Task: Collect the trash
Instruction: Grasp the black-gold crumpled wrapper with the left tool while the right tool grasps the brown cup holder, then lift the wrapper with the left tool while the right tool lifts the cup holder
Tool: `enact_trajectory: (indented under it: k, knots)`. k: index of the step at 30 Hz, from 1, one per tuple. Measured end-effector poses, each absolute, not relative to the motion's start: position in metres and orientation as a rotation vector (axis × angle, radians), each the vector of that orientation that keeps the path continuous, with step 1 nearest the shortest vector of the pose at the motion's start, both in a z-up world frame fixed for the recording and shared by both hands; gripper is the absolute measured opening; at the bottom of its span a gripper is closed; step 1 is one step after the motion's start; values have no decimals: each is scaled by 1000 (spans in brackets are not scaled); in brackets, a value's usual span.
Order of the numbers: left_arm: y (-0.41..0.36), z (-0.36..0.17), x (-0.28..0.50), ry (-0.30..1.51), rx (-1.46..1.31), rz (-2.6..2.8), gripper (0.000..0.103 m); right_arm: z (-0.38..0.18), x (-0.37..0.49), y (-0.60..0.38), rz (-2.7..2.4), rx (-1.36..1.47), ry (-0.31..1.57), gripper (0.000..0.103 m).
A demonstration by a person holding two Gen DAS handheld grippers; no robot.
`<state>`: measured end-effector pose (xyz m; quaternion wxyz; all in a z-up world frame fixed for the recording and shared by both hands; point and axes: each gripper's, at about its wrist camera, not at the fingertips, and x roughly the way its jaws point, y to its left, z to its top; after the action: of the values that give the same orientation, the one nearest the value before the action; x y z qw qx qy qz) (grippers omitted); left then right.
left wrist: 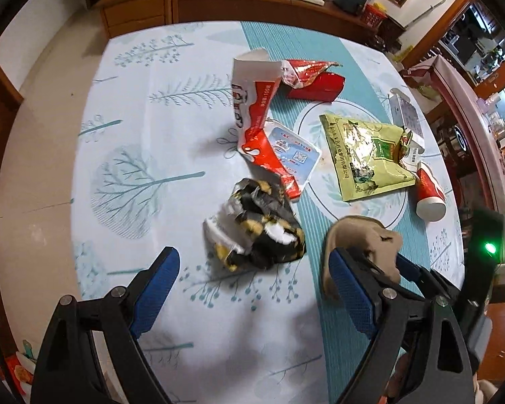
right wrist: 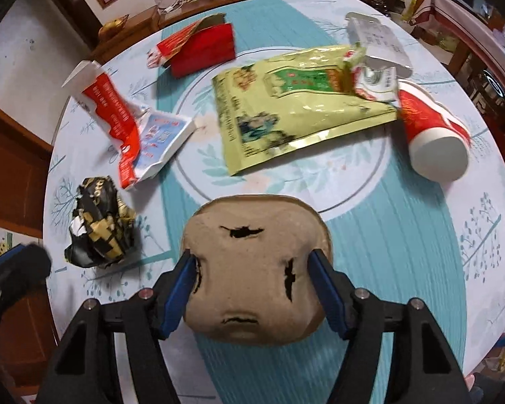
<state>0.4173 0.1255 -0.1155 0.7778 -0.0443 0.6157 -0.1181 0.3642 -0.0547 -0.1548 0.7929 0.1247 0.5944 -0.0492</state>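
R gripper point(right wrist: 252, 289) pinches pulp tray point(right wrist: 252, 269); tablecloth point(right wrist: 404, 252) rightward bare.

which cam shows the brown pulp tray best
The right wrist view: the brown pulp tray fills the centre between the right gripper pads, tears visible. The left wrist view shows only its edge, mostly hidden behind gripper fingers.

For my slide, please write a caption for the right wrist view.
Right gripper straddling a torn brown pulp tray, snack wrappers scattered beyond.
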Motion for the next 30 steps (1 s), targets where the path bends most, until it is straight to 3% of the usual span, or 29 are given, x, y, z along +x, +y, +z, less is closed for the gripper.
enact_trajectory:
  k: [8,14,16,30]
  knots:
    - [103,-153,446,1427,-79,-264,88,-138,347,-93,-153,354,1245,67]
    - [102,-164,451,1435,-54,-234,66,-132,336,-103,-158,372,1260,67]
    - [104,-161,449,1438,-80,-250,50,-130,331,-103,-149,379,1265,67]
    - [112,-133,387,1415,-58,-253,48,-109,292,-105,-68,386,1233,67]
